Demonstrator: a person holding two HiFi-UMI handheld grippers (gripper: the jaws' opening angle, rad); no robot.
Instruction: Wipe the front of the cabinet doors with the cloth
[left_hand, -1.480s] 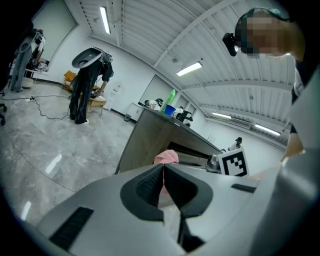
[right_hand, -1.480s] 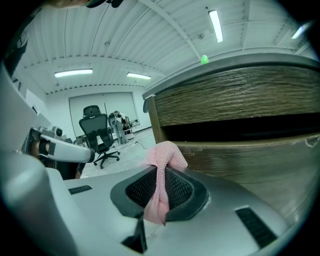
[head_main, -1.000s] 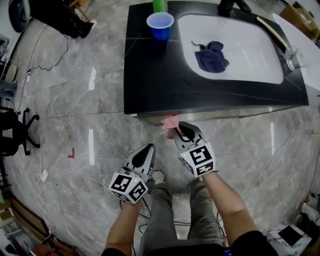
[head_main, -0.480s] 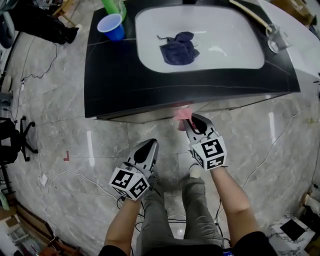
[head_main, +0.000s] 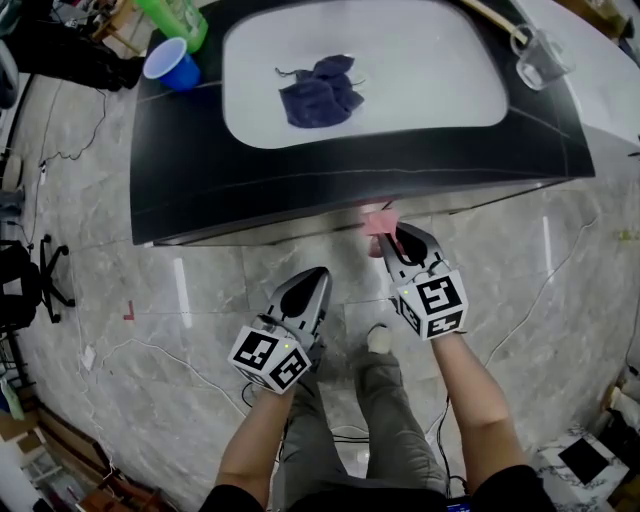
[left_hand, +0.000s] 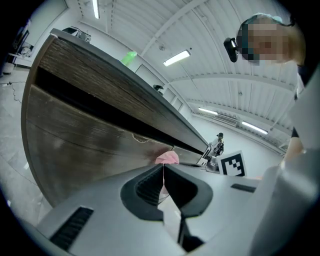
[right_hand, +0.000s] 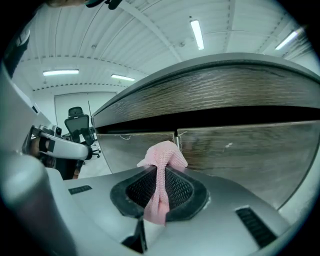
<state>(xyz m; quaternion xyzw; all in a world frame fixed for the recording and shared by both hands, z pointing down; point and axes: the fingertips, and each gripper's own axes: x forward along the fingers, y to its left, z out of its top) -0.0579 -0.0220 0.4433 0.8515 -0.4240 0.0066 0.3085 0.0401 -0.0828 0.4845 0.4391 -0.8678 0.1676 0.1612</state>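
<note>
Right side: right gripper (right_hand: 159, 172) clamped on the pink cloth (right_hand: 163, 156), a small wad poking out past the tips, a tail hanging back through the jaws.
Left side: left gripper (left_hand: 163, 169) with jaws together, nothing between them; held low, just beside the right one.
Cloth position: just under the front edge of the counter (head_main: 300, 180), near its middle, at the seam (right_hand: 176, 137) between the two cabinet doors (right_hand: 235, 150); touching the wood or not, cannot tell.
Risk, grip: only a thin strip pinched; likely to drag out of the jaws if pressed hard along the grained wood.
Risk, scraping: little cloth ahead of the tips; hard tips could meet the door if tilted or pushed in too far.
Risk, coverage: narrow wad, so streaks and missed bands probable, above all in the dark recess under the front edge.
Risk, collision: a sweep toward the left could bump the idle gripper.
Head view alone: counter top, sink (head_main: 430, 90) with a dark blue rag (head_main: 318, 90), blue cup (head_main: 172, 62) at the back left corner, glass mug (head_main: 535, 58) at the back right; door fronts hidden beneath the overhang.
Gripper views alone: door fronts, seam, wood grain, recess, and both sets of jaws close up.
</note>
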